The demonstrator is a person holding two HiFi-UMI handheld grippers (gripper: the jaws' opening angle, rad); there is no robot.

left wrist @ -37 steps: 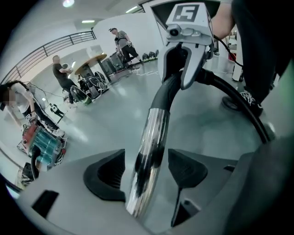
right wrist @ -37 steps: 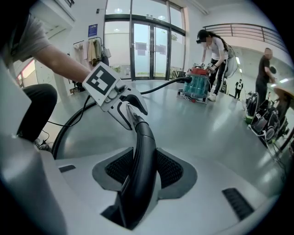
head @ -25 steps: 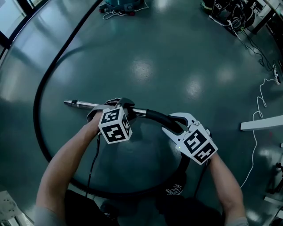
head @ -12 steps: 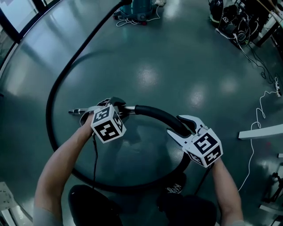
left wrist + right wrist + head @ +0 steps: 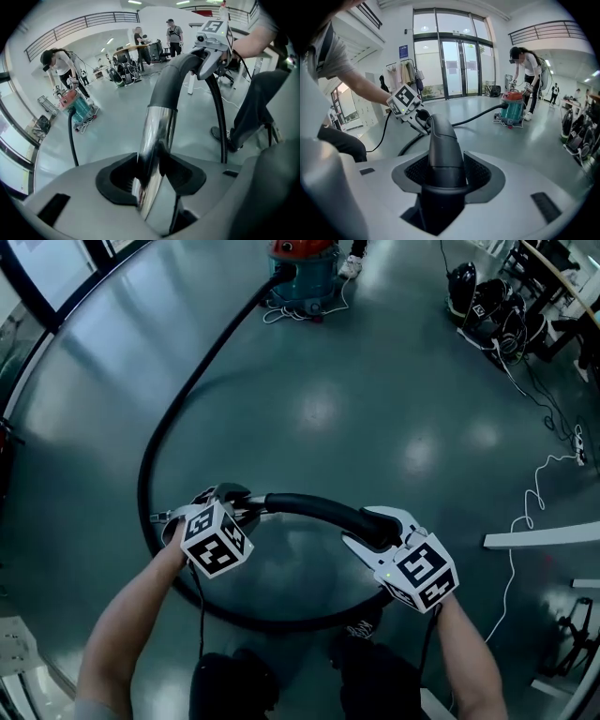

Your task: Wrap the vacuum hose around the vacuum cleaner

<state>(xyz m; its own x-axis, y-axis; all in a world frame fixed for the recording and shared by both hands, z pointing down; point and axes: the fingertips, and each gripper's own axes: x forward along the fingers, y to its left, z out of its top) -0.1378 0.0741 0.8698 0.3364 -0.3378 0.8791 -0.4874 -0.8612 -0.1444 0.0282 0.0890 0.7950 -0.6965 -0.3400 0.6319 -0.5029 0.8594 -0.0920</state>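
We hold the far end of the vacuum hose point(image 5: 178, 409) above the floor, well apart from the red and teal vacuum cleaner point(image 5: 305, 268), to which the hose loops back. Our left gripper point(image 5: 228, 498) is clamped on the metal tube point(image 5: 157, 126). Our right gripper point(image 5: 378, 527), its jaws having just closed a little, grips the black curved handle point(image 5: 309, 505).

right gripper clamped on hose handle

the right gripper point(image 5: 446, 174) has its jaws, just closing a little, pressed on both sides of the black curved plastic hose handle point(image 5: 443, 143). left of the teal drum vacuum cleaner with a red lid point(image 5: 513, 108), the left gripper point(image 5: 419, 118) sits at the handle's far end. a black flexible hose point(image 5: 480, 117) runs along the floor into the vacuum cleaner, and a person point(image 5: 527, 65) bends over it.
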